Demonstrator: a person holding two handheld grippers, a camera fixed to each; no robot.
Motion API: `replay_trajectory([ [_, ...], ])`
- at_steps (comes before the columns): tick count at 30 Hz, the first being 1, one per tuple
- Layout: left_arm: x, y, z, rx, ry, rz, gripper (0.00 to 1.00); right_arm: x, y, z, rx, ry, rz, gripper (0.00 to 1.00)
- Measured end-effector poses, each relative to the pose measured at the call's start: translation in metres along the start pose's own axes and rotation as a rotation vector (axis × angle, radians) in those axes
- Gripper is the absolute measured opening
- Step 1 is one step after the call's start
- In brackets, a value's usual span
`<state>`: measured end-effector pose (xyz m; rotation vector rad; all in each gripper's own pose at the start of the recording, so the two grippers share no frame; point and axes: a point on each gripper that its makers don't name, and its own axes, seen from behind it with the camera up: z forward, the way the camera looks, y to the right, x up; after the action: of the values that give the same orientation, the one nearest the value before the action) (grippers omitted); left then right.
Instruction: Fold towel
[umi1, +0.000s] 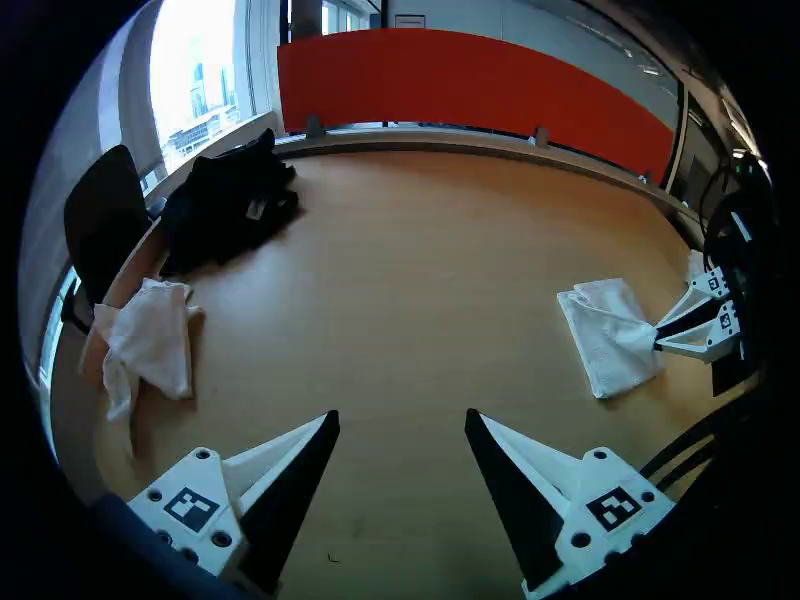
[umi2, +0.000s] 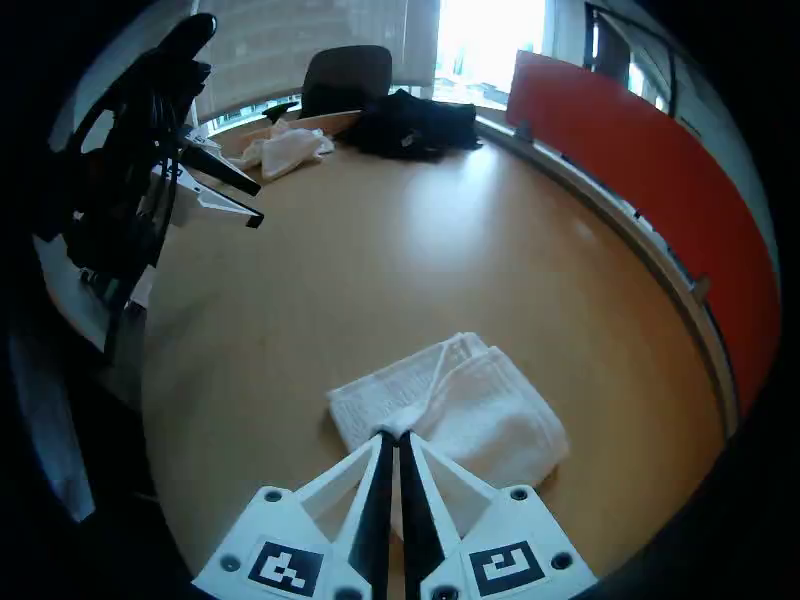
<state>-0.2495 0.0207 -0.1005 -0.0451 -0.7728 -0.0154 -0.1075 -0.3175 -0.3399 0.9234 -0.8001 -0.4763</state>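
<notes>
Right gripper view: your right gripper clamped an edge of the folded white terry towel, likely soft, light, floppy, so take corners; your left gripper gaped empty.

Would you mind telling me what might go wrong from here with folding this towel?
1. The right gripper pinches the folded towel at one edge only; pulling may drag its layers open.
2. The left gripper is open and well away, so nothing steadies the other side.
3. The crumpled towel lies at the edge of the table and might slip off if nudged.
</notes>
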Motion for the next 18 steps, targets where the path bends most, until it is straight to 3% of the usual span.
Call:
replay_trajectory([
  [4,0.001,0.001,0.0,-0.001,0.0,0.001,0.93,0.0,0.003,0.0,-0.011,0.0,0.007,0.19],
  [10,0.001,0.002,0.0,-0.001,0.001,0.003,0.93,-0.003,0.009,-0.001,-0.036,0.0,0.024,0.66],
  [18,0.0,0.003,-0.001,0.001,0.0,0.0,0.93,-0.008,0.013,-0.003,-0.05,-0.005,0.035,0.71],
])
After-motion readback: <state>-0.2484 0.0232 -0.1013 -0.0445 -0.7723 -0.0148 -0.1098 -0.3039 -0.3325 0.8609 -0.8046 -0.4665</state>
